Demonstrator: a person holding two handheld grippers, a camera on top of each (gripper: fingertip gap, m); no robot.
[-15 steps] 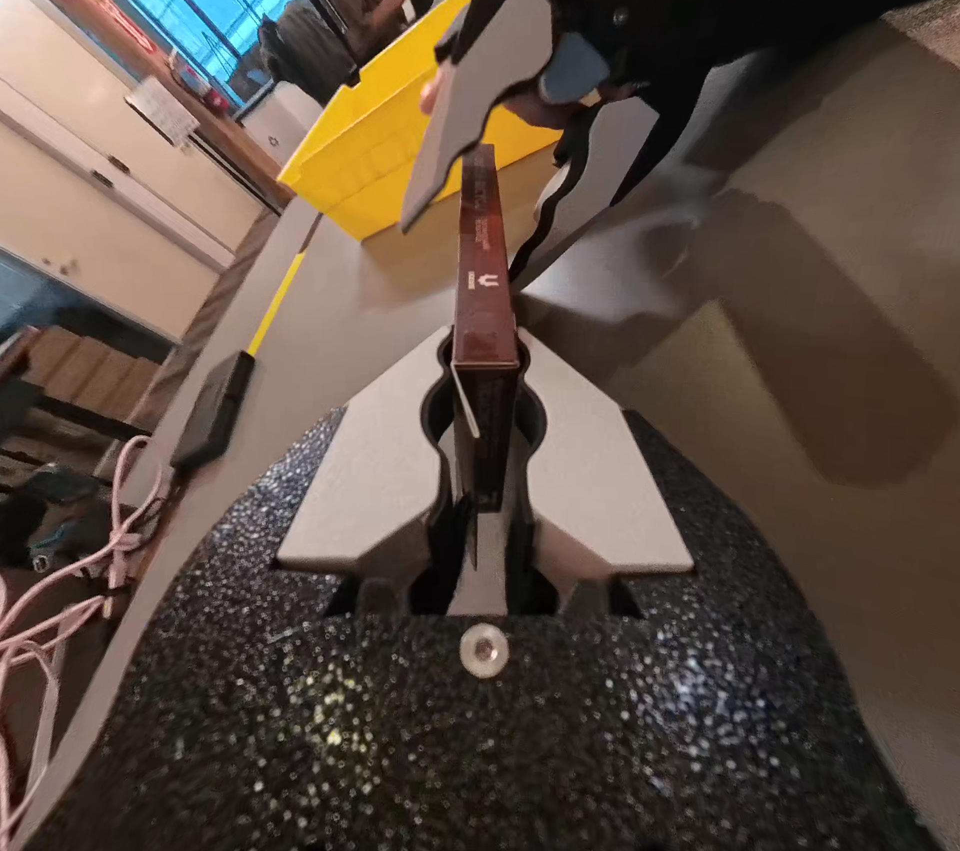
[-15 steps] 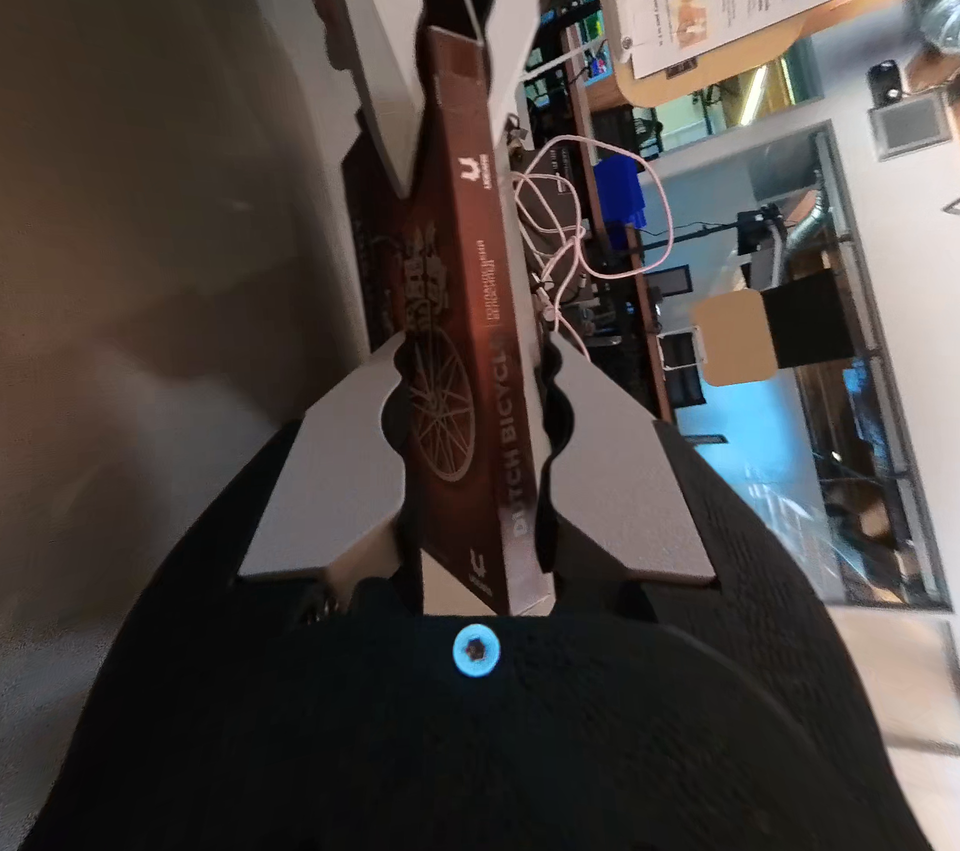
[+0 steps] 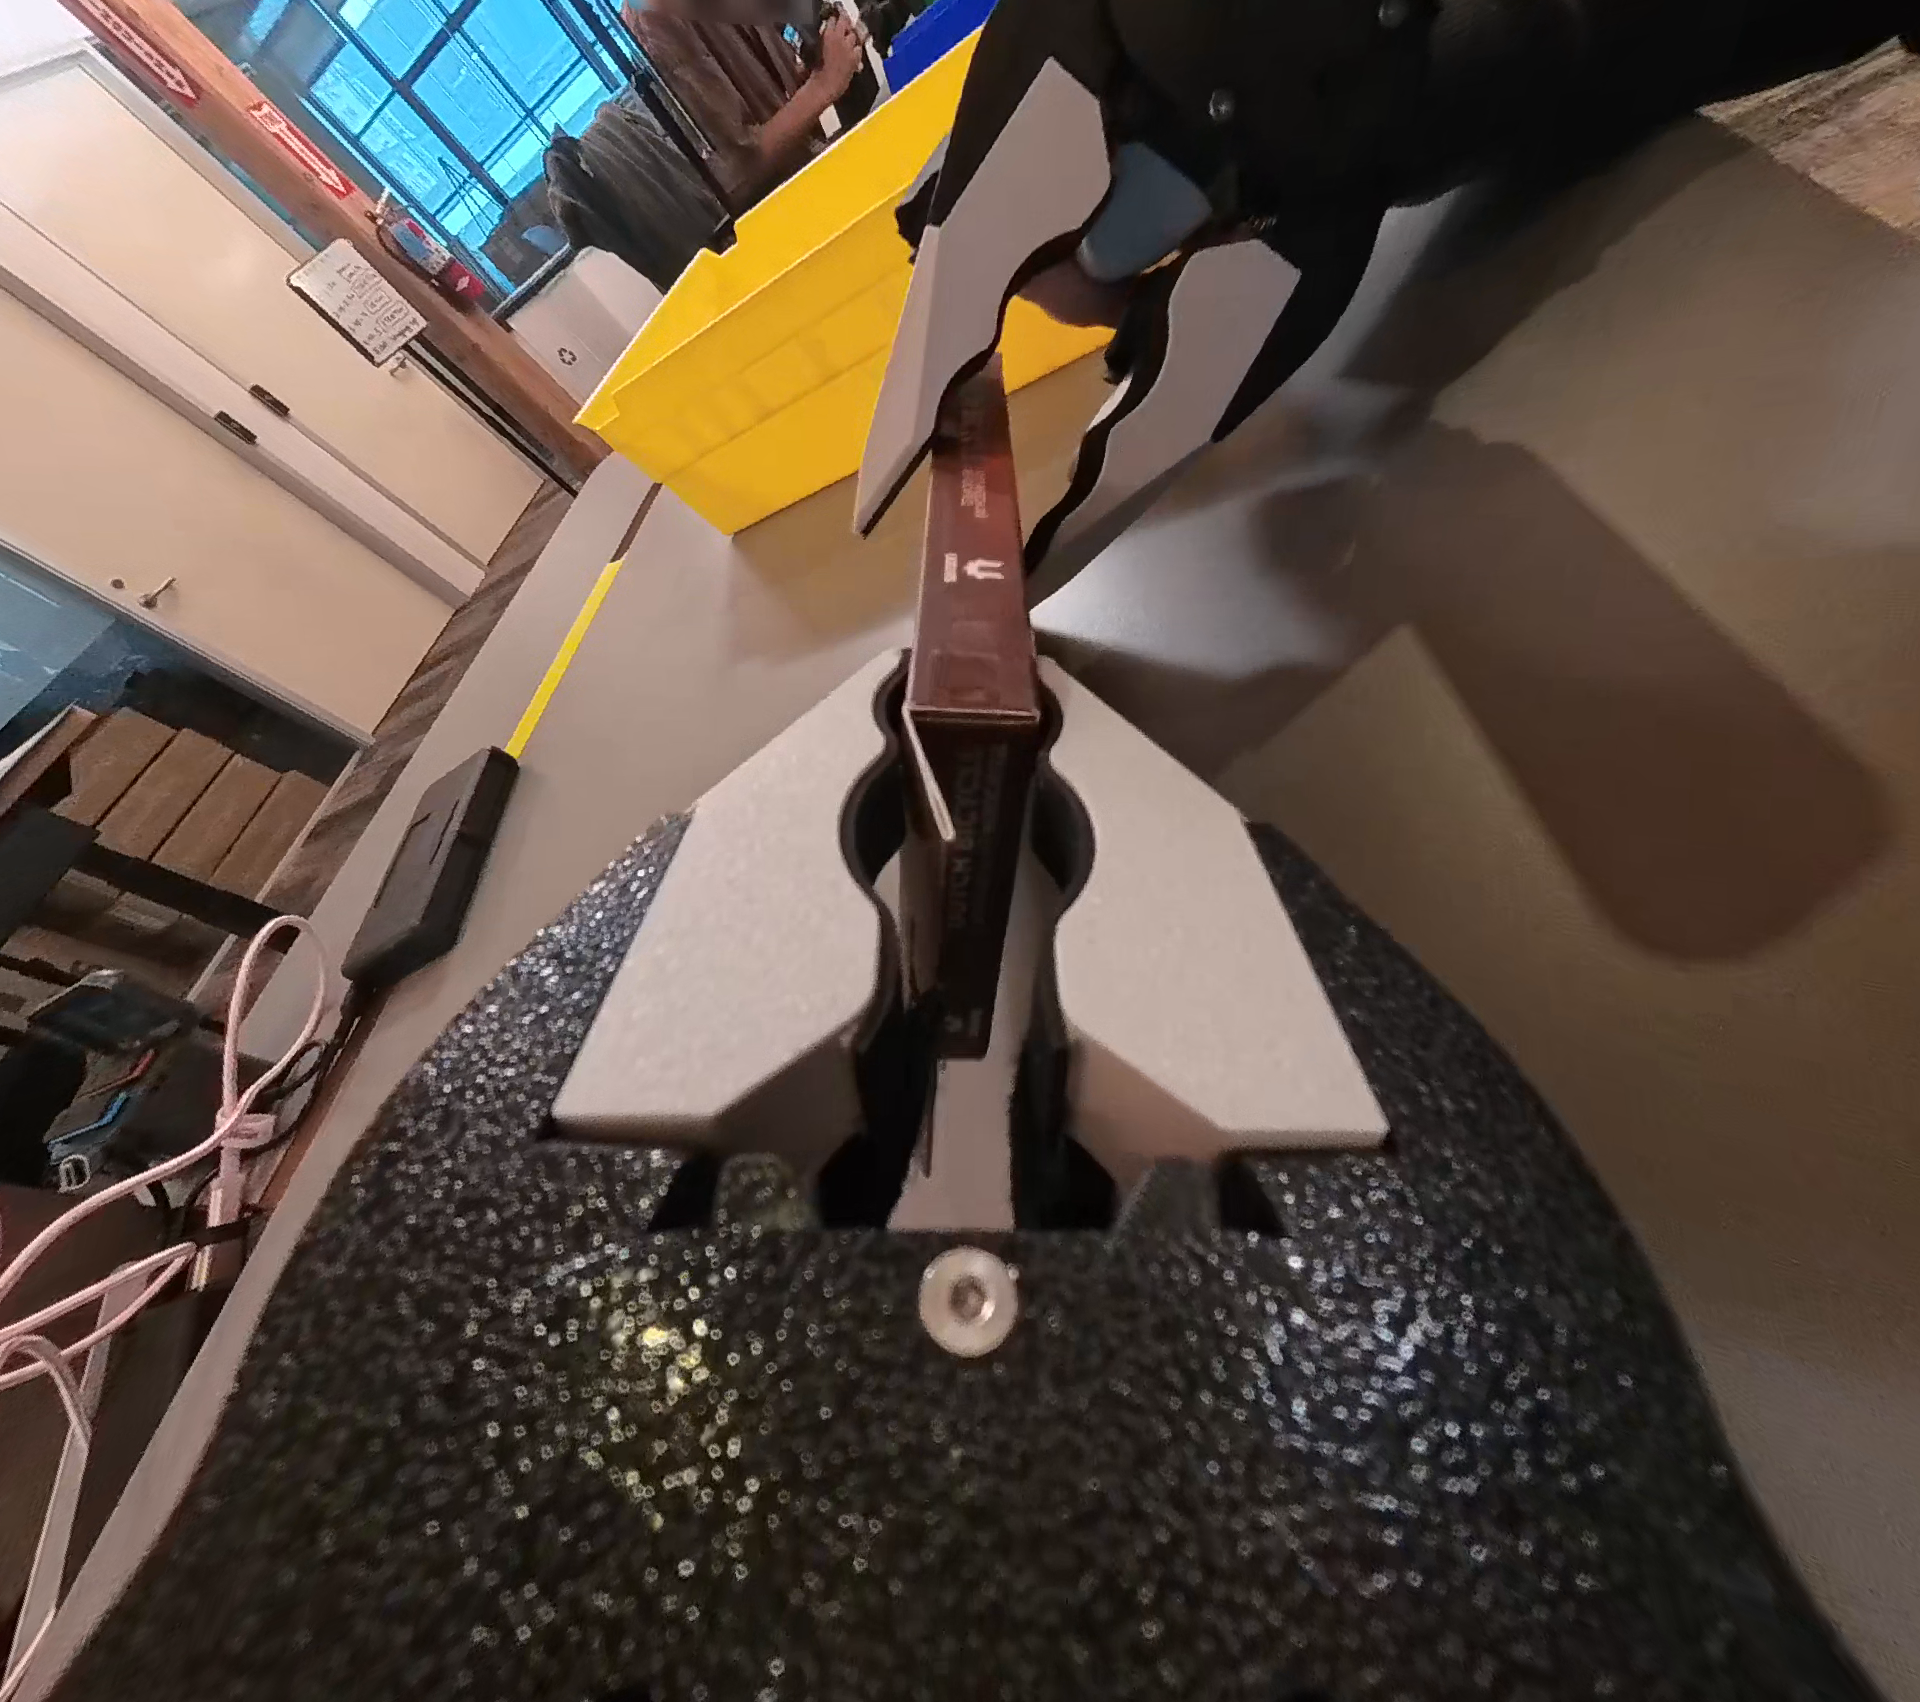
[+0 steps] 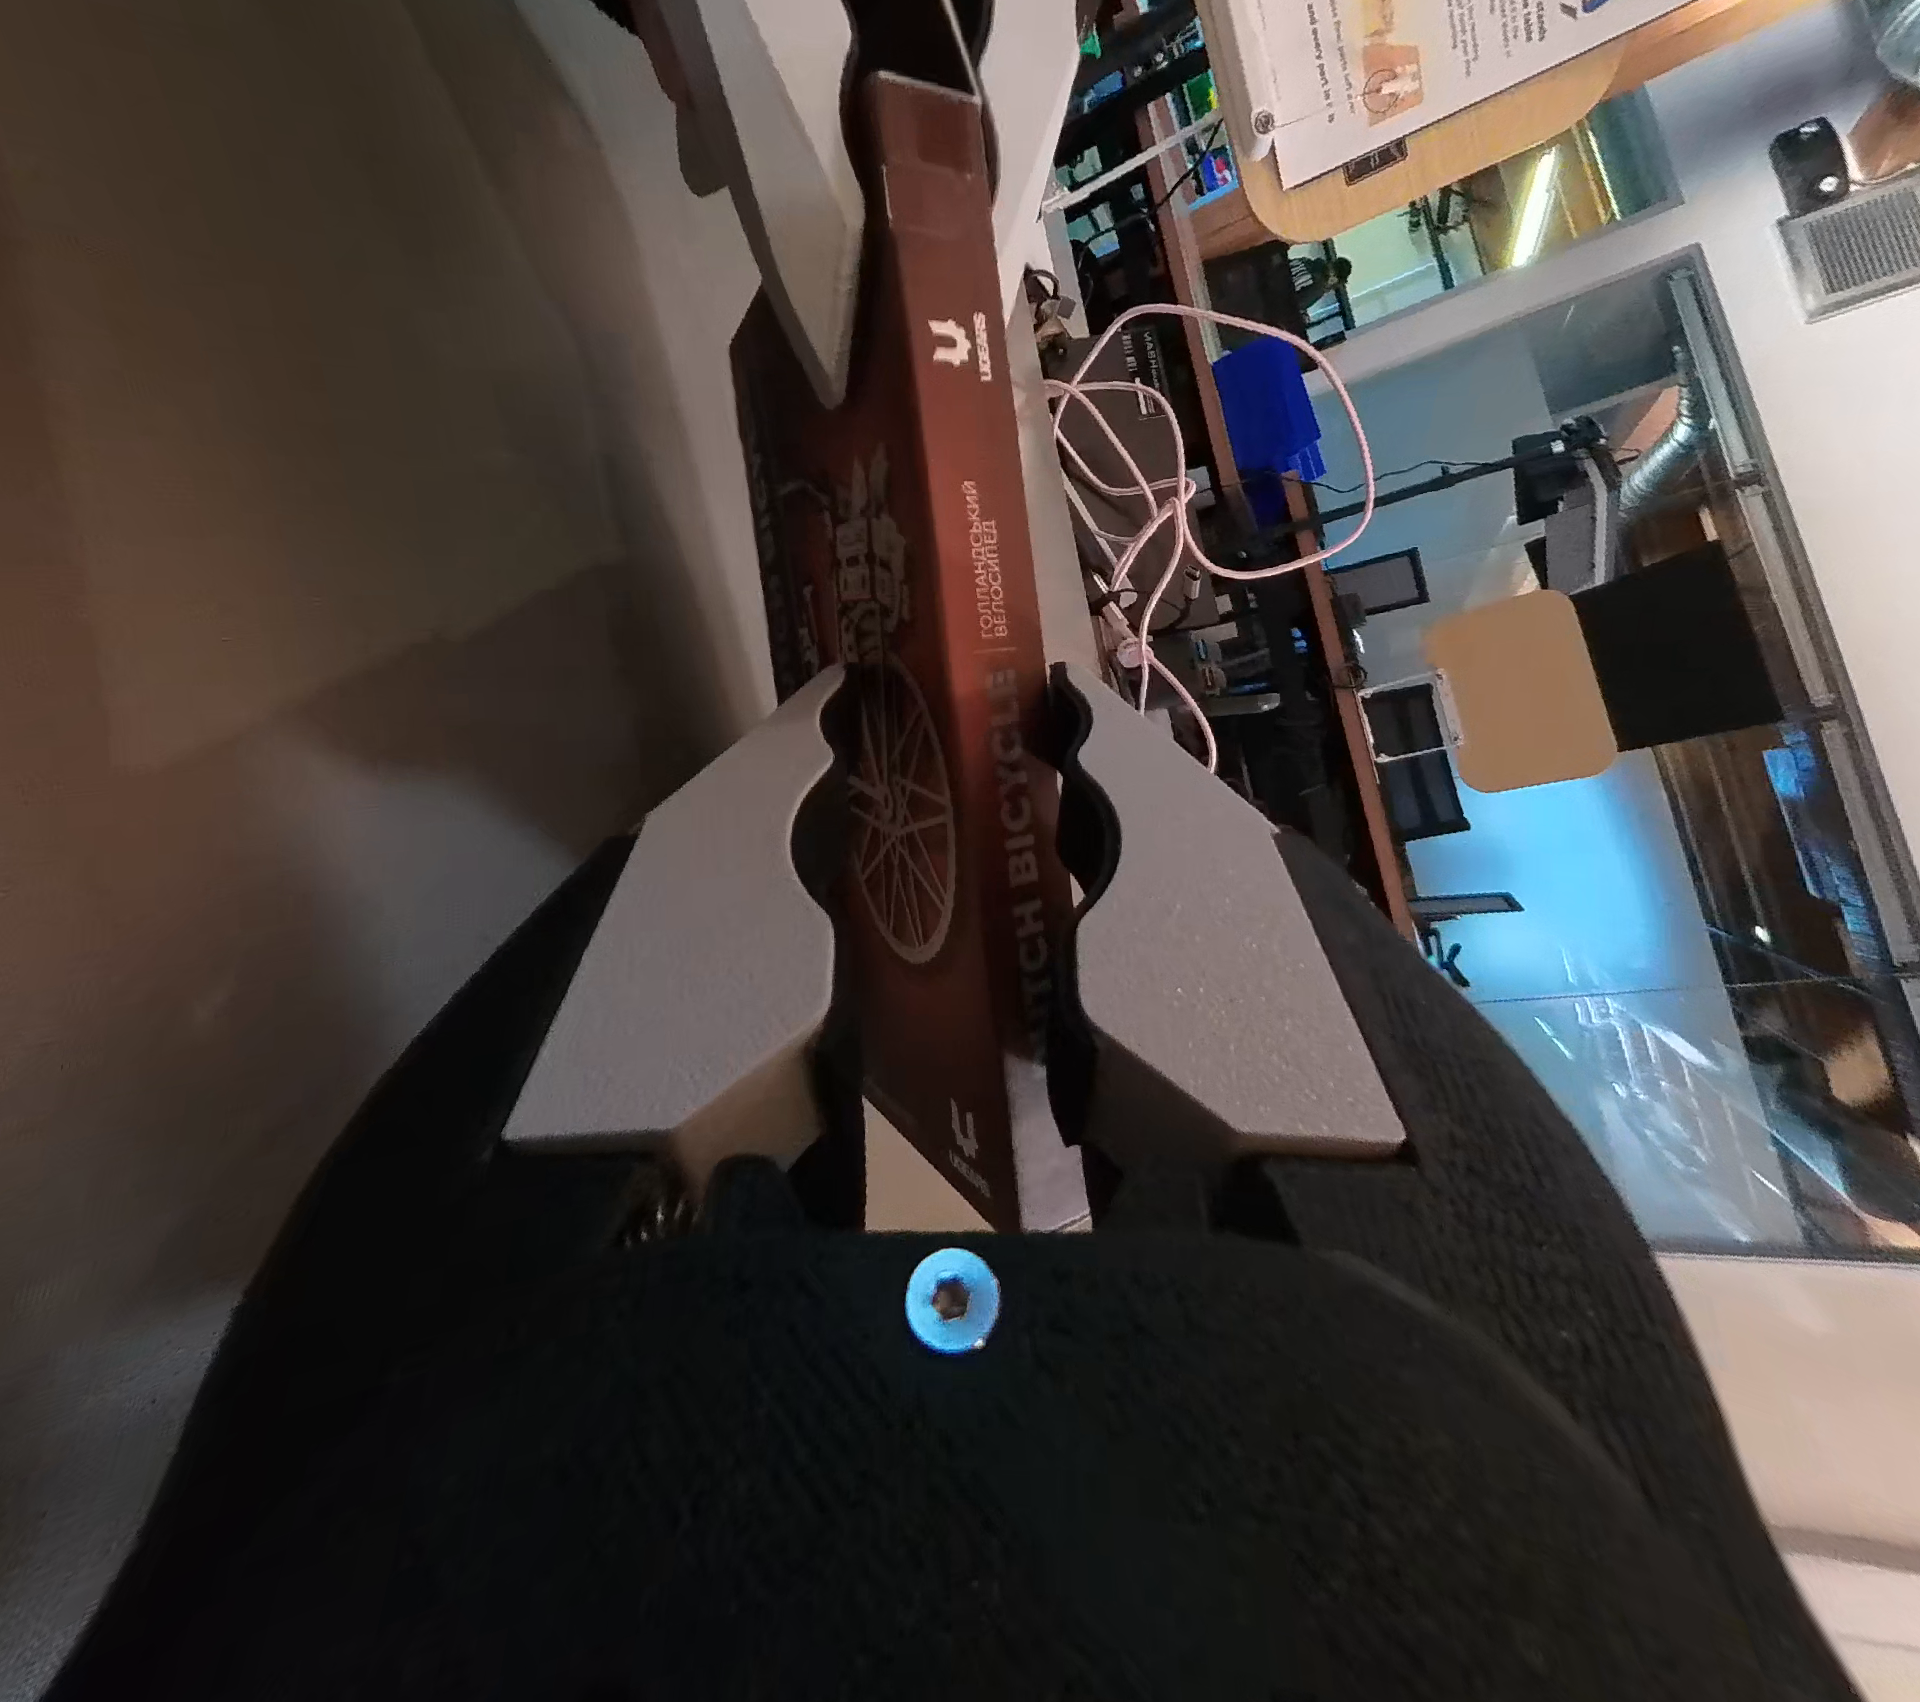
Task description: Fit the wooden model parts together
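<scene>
A flat brown cardboard model-kit box (image 3: 971, 613) is held edge-up above the grey table (image 3: 1455, 821), between both grippers. My left gripper (image 3: 968, 717) is shut on the near end of the box, where a small white flap (image 3: 928, 779) sticks out. My right gripper (image 3: 966, 499) faces it and is shut on the far end. In the right wrist view the box (image 4: 935, 561) runs from my right gripper (image 4: 945, 696) up to the left gripper (image 4: 914, 125). No loose wooden parts are in view.
A yellow bin (image 3: 790, 364) stands on the table behind the right gripper. A black flat device (image 3: 431, 863) lies at the table's left edge by a yellow tape strip (image 3: 566, 665). Pink cables (image 3: 208, 1164) hang beyond that edge. People sit in the background. About 5 centimeters separates my left fingertips from my right.
Both grippers keep their hold on the box. The views have shifted only slightly.
</scene>
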